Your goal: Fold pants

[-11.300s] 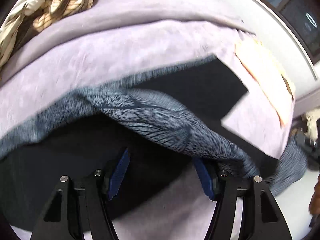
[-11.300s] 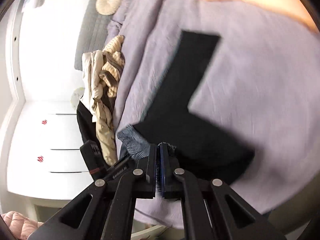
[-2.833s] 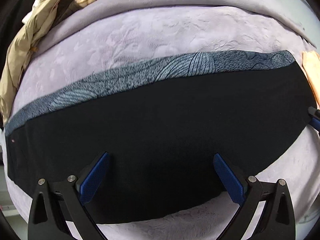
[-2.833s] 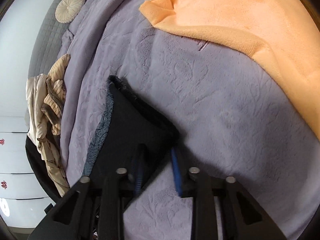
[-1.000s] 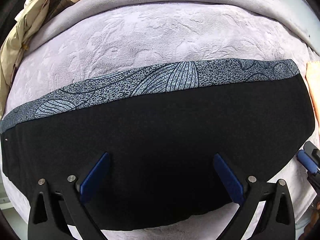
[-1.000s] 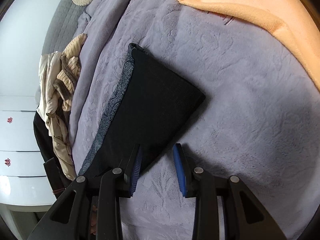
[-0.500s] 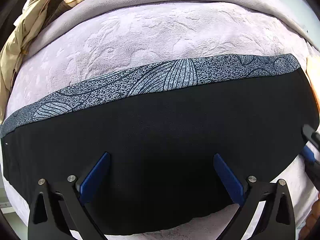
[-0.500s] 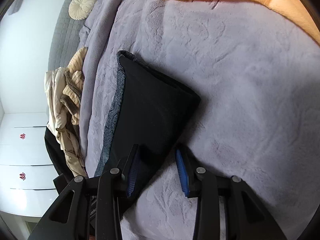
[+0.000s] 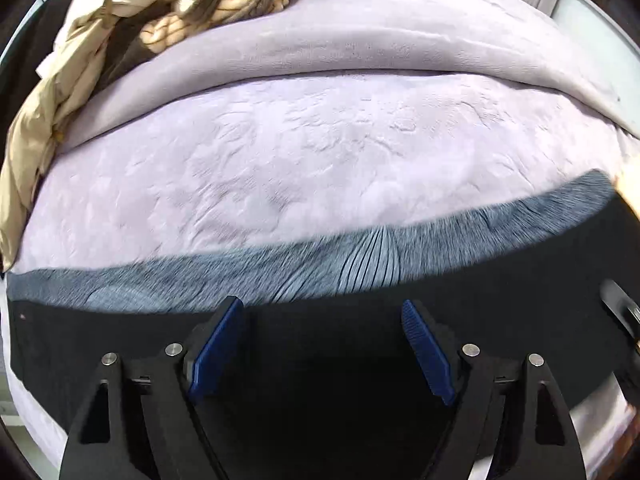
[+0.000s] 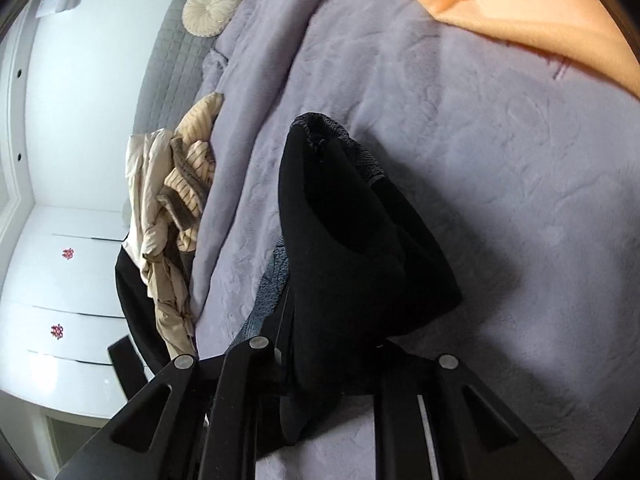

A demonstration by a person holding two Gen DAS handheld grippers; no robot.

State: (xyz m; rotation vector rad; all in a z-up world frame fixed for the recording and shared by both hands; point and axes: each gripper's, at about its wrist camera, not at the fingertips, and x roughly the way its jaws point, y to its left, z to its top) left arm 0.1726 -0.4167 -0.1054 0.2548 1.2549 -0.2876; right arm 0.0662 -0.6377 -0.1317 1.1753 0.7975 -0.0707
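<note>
Black pants (image 9: 520,280) with a grey patterned band (image 9: 360,264) lie folded into a long strip on the lilac bedspread (image 9: 320,152). My left gripper (image 9: 320,344) points down over the strip's middle. Its jaws are closing, and the blue pads (image 9: 216,344) stand apart above the black cloth without pinching it. In the right wrist view the end of the pants (image 10: 340,240) is bunched and raised off the bed. My right gripper (image 10: 328,344) is closing on that end, and the fabric drapes over its fingers and hides the pads.
A heap of beige and striped clothes (image 10: 176,200) lies along the bed's far side. An orange blanket (image 10: 540,12) covers the top right corner of the bed. A round cushion (image 10: 212,8) leans on the grey headboard, and white drawers (image 10: 60,280) stand beside the bed.
The left jaws have narrowed, and the pants sit lower in that view. The right jaws have closed on the pants' end, which went from lying flat to raised and bunched.
</note>
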